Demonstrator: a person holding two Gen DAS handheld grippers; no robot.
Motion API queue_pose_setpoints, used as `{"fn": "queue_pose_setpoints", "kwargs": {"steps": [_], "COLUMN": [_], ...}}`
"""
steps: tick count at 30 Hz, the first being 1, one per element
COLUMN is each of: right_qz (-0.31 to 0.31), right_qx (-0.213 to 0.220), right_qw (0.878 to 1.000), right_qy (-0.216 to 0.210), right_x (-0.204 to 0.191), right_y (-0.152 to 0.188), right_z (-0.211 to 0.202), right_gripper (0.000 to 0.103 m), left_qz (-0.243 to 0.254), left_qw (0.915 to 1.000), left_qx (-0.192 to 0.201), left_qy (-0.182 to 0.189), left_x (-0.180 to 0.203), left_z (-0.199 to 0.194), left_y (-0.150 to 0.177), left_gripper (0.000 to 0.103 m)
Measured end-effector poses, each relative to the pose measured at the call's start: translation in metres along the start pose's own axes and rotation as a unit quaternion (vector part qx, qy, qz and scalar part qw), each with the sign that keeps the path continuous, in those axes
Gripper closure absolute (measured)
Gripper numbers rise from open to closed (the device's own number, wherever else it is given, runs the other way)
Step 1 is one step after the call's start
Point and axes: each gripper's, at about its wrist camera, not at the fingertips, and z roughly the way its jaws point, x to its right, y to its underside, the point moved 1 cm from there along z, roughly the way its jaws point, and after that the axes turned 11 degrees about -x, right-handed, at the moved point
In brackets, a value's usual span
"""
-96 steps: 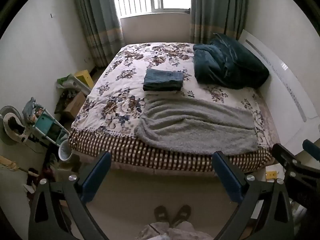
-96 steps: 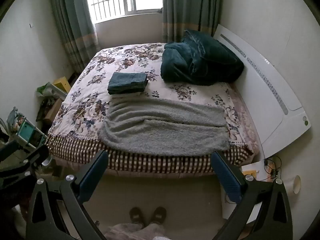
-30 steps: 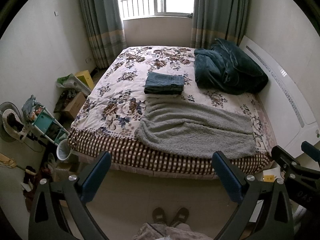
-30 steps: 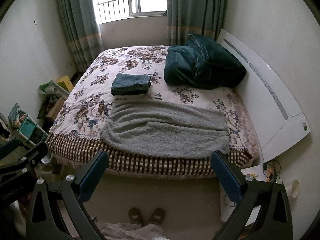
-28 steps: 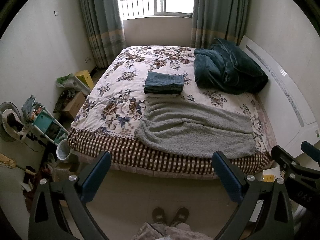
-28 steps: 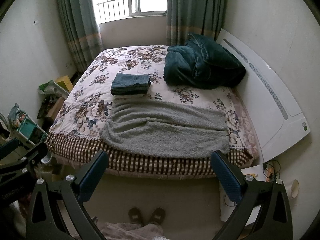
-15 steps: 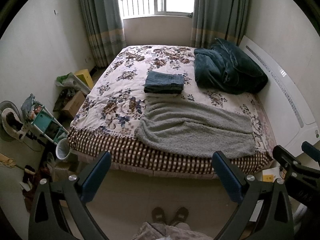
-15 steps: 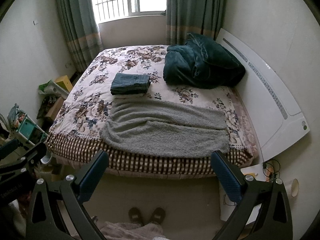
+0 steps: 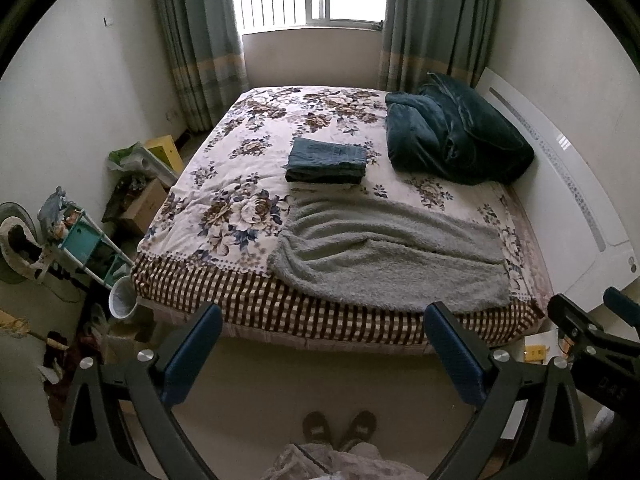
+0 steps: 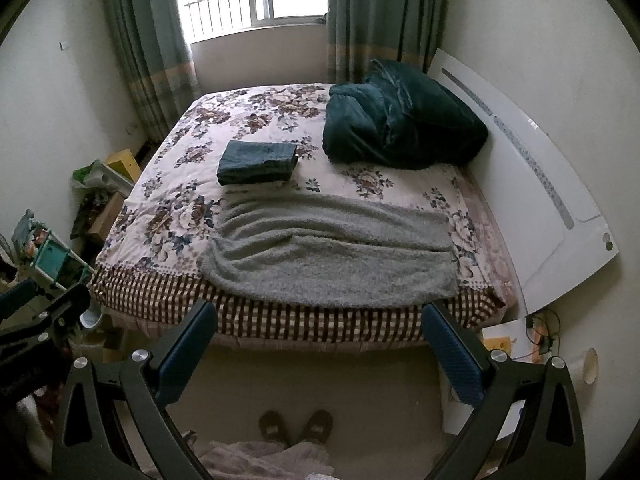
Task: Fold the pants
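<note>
A folded stack of dark blue pants [image 9: 327, 160] [image 10: 258, 162] lies in the middle of the floral bedspread [image 9: 248, 184] [image 10: 180, 208]. Both grippers hang over the floor in front of the bed, well short of the pants. My left gripper [image 9: 322, 350] is open with nothing between its blue pads. My right gripper [image 10: 318, 346] is open and empty too. Each wrist view catches the other gripper at its outer edge.
A grey fleece blanket [image 9: 388, 256] [image 10: 332, 248] covers the bed's near edge. A dark teal duvet [image 9: 456, 140] [image 10: 400, 124] is heaped by the white headboard [image 9: 568, 200]. Clutter, a teal rack [image 9: 86, 240] and a bucket [image 9: 122, 300] fill the left floor. A person's slippers [image 9: 340, 428] stand below.
Both views have tipped slightly, showing more of the window and wall; the bed sits a little lower in frame. Pants and blanket have not moved. Both grippers stay open.
</note>
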Motion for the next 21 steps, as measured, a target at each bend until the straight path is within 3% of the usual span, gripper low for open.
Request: {"fn": "queue_pose_setpoints", "kwargs": {"steps": [6,11,16,21], "right_qz": [0.038,0.083,0.123,0.172], "right_qx": [-0.003,0.0,-0.028,-0.071], "right_qw": [0.999,0.996,0.992,0.982], "right_qy": [0.001,0.018,0.028,0.037], "right_x": [-0.002,0.012,0.049,0.116], "right_y": [-0.003,-0.036,-0.097,-0.171], "right_z": [0.028,0.075,0.154,0.269], "right_gripper": [0.0,0.0,0.0,0.0], "left_qz": [0.006,0.011,0.003,-0.032], "left_qw": [0.9999,0.9997,0.9992,0.9954], "left_qx": [0.009,0.016,-0.01,-0.072], "left_qy": [-0.009,-0.017,-0.04,-0.054], "left_x": [-0.008,-0.004,0.004,0.025], "left_z": [0.03,0.07,0.137,0.236], "left_y": [-0.021,-0.059,-0.111,-0.176], "left_gripper": [0.0,0.0,0.0,0.0]}}
